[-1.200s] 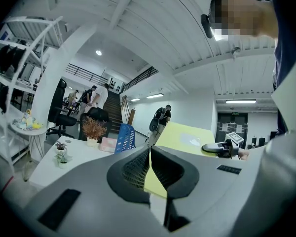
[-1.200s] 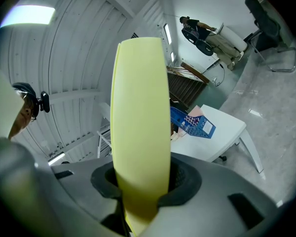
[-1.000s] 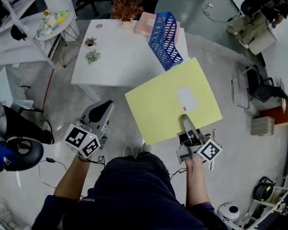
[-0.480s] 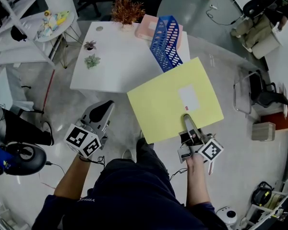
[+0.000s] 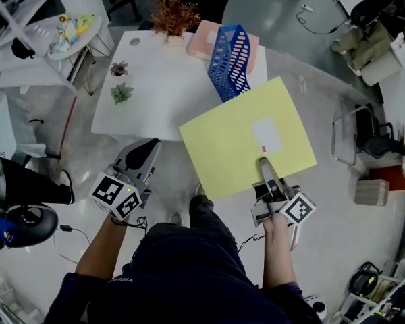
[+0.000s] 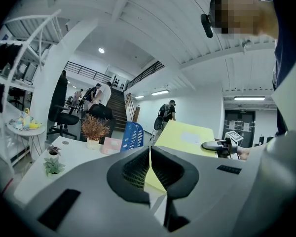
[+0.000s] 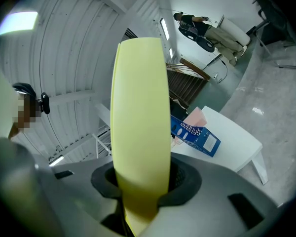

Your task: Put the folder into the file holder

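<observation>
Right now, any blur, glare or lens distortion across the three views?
Head view: sharp, evenly lit, mild wide-angle bending; yellow folder and blue file holder crisp. Left gripper view: heavy fisheye, dark corners, bright ceiling lamps. Right gripper view: same fisheye, folder close to the lens and soft, washed-out glare upper left.

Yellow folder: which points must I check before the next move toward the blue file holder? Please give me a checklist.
1. Right gripper jaws closed on the near edge of the folder: ok.
2. Left gripper free, jaws together on nothing: ok.
3. File holder on the white table: ok.
4. Holder's slots empty: cannot tell.
5. Folder turned on edge for a slot: not ok, it is held flat, face up.
</observation>
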